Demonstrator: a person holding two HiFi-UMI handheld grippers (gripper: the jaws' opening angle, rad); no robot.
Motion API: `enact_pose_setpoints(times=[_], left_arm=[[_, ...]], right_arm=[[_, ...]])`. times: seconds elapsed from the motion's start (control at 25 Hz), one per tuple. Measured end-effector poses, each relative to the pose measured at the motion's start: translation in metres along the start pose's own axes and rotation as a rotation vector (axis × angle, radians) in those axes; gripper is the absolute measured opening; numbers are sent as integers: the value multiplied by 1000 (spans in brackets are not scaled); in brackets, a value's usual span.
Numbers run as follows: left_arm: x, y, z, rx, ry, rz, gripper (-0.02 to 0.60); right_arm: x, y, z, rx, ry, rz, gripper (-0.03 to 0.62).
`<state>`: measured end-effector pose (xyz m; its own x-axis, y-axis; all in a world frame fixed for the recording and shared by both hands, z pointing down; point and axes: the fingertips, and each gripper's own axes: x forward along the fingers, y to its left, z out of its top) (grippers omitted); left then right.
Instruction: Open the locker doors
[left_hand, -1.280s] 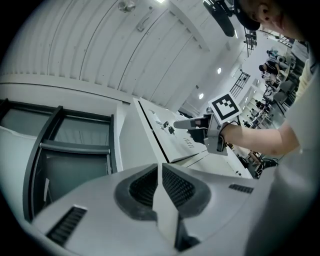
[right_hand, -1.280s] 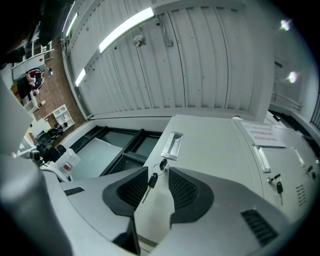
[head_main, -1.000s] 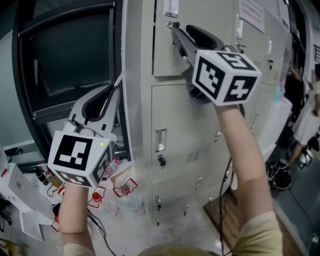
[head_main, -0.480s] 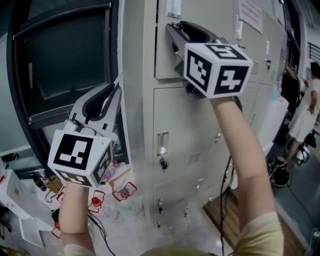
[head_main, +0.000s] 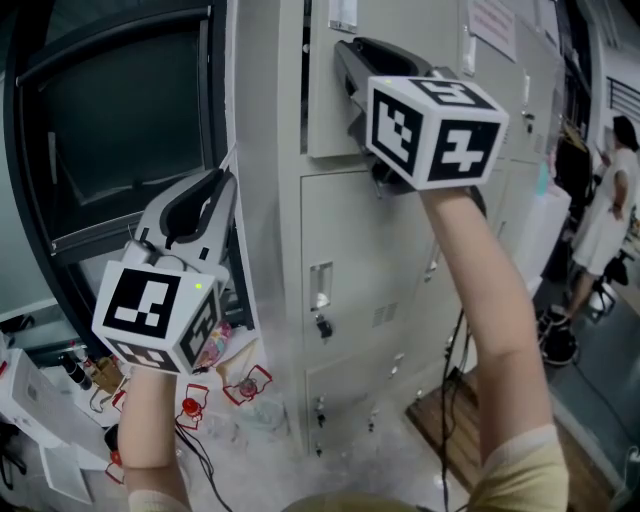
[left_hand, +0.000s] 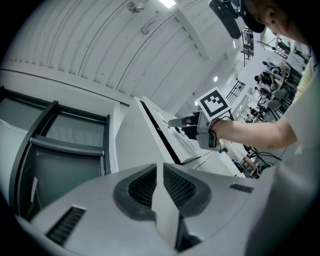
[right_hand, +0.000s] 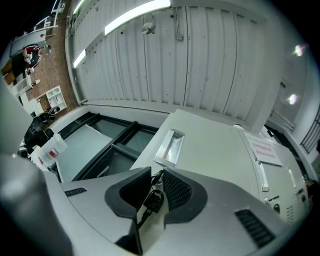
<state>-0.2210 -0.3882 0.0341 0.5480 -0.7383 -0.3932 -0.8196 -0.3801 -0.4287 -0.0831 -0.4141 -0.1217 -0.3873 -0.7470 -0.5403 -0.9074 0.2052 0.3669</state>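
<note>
Two grippers are raised in the head view, the right gripper (head_main: 348, 62) at the upper locker door's (head_main: 325, 115) left edge, the left gripper (head_main: 226, 185) apart beside the window (head_main: 120, 120); the left gripper view shows jaws almost together, empty; the right gripper view shows jaws, just closing, pinching a black padlock (right_hand: 152, 201) on that door.

A large dark-framed window (head_main: 120, 130) fills the wall at the left, its glass dim. Below it the pale grey floor (head_main: 255, 440) is littered with small red-and-white items (head_main: 250, 380) and cables (head_main: 195, 455). A wooden platform (head_main: 455, 420) lies on the floor at the right. Overhead, a ribbed white ceiling (right_hand: 210, 60) carries long strip lights (right_hand: 135, 12). A brick wall (right_hand: 57, 55) stands far off.
</note>
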Motion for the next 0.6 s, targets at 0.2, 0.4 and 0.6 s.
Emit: enact_pose_setpoints(times=[0.2, 0.4, 0.6], left_arm=[[3, -9, 5, -7, -10, -3, 20], [12, -25, 8, -23, -8, -12, 20], [15, -43, 13, -23, -4, -20, 20]], right_arm=[[-12, -4, 7, 10, -12, 16, 71], [-27, -10, 13, 48, -16, 45, 71], [-46, -19, 23, 86, -31, 65, 71]])
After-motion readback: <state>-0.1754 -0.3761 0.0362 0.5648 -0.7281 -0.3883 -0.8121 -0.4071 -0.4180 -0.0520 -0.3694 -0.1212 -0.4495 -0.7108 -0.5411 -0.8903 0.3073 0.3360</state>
